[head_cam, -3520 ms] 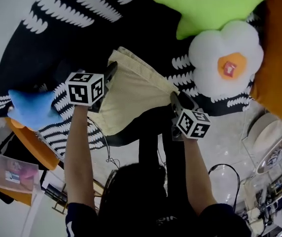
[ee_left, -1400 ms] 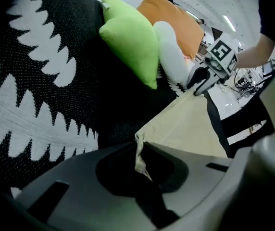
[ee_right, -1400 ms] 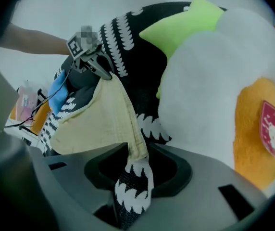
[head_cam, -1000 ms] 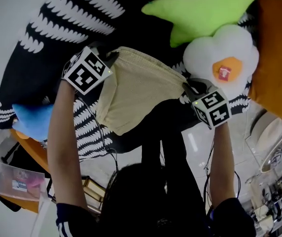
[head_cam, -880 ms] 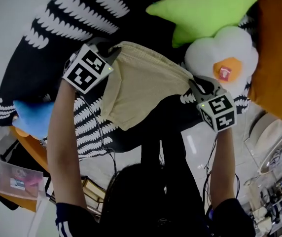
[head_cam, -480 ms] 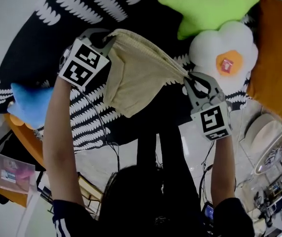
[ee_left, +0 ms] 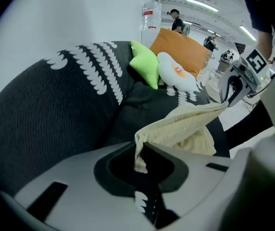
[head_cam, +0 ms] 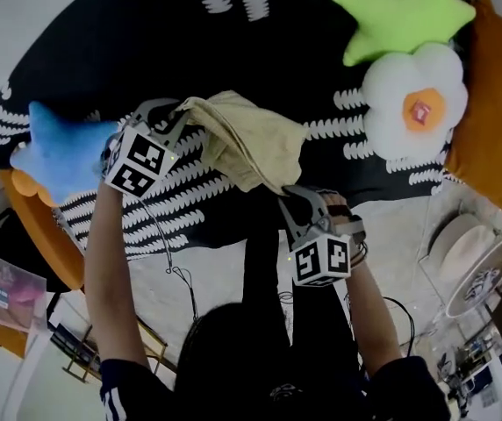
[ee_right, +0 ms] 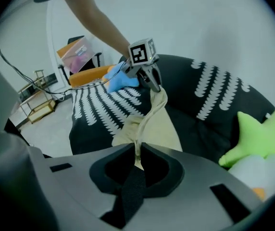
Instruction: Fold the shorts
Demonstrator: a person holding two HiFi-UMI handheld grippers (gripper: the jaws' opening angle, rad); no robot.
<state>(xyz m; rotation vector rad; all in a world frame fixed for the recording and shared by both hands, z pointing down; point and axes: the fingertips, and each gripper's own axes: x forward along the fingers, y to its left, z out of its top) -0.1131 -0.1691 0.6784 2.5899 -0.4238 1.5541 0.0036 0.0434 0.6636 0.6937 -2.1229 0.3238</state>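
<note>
Pale yellow waffle-knit shorts hang bunched just above the black white-leaf-print sofa, left gripper and right gripper each clamped on a corner (waistband, I think). I'd keep that edge taut, corners matched, then lower flat onto the sofa.

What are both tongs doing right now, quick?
Left tongs: closed on one end of the shorts.
Right tongs: closed on the other end of the shorts.
</note>
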